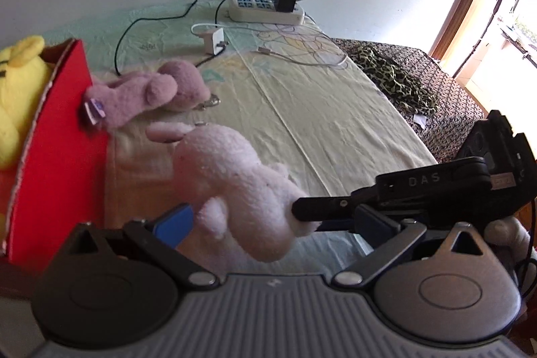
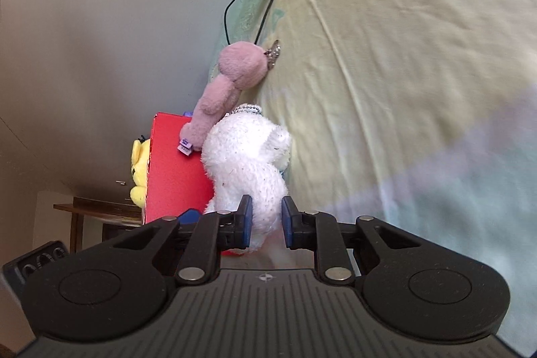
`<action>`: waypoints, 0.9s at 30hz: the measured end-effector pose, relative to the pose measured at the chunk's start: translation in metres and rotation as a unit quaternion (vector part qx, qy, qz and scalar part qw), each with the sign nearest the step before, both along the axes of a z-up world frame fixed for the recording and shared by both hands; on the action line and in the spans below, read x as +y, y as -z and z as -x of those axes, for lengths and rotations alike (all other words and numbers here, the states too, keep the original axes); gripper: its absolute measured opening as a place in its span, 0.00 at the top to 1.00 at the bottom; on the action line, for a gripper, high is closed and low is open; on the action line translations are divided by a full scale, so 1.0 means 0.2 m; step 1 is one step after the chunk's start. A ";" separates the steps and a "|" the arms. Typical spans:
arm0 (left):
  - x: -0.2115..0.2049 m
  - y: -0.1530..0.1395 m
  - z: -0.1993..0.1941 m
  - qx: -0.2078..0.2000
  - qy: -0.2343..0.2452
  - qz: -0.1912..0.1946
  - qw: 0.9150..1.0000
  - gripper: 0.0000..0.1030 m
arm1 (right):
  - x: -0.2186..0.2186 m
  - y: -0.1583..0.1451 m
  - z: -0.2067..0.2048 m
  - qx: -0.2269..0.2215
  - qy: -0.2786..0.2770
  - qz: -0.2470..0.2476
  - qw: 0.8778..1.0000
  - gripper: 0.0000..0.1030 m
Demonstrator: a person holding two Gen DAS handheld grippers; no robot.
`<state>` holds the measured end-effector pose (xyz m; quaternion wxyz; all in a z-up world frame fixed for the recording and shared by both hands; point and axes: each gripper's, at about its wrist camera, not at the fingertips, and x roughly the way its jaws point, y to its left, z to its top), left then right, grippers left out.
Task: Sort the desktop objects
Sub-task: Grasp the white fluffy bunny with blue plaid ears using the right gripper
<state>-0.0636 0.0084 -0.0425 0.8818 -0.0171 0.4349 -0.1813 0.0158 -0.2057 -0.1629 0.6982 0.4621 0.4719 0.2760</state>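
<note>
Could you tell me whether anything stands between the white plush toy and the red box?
Nothing visible does. The white plush toy, pinched by the right gripper, already sits beside the red box; the pink plush toy lies farther back.

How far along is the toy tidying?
Done: a yellow plush already sits in the red box. In hand: the right gripper has its jaws closed on the white plush. Left: the pink plush lies on the sheet beside the box.
</note>
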 end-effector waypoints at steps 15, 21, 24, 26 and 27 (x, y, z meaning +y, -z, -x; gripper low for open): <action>-0.13 0.19 -0.07 -0.004 0.013 -0.062 0.998 0.01 | -0.06 -0.13 -0.22 -0.092 -0.021 0.040 0.995 0.74; -0.27 0.09 -0.11 -0.050 0.043 -0.063 0.996 0.01 | -0.12 -0.05 -0.24 -0.061 -0.016 0.035 0.997 0.74; -0.34 0.08 -0.15 -0.074 0.062 -0.067 0.993 0.01 | -0.25 -0.03 -0.24 -0.048 0.021 0.014 0.999 0.72; -0.40 0.07 -0.19 -0.089 0.078 -0.063 0.991 0.01 | -0.32 -0.04 -0.24 -0.050 0.040 0.009 0.998 0.69; -0.43 0.06 -0.20 -0.096 0.088 -0.062 0.990 0.01 | -0.34 -0.04 -0.24 -0.050 0.048 0.008 0.998 0.67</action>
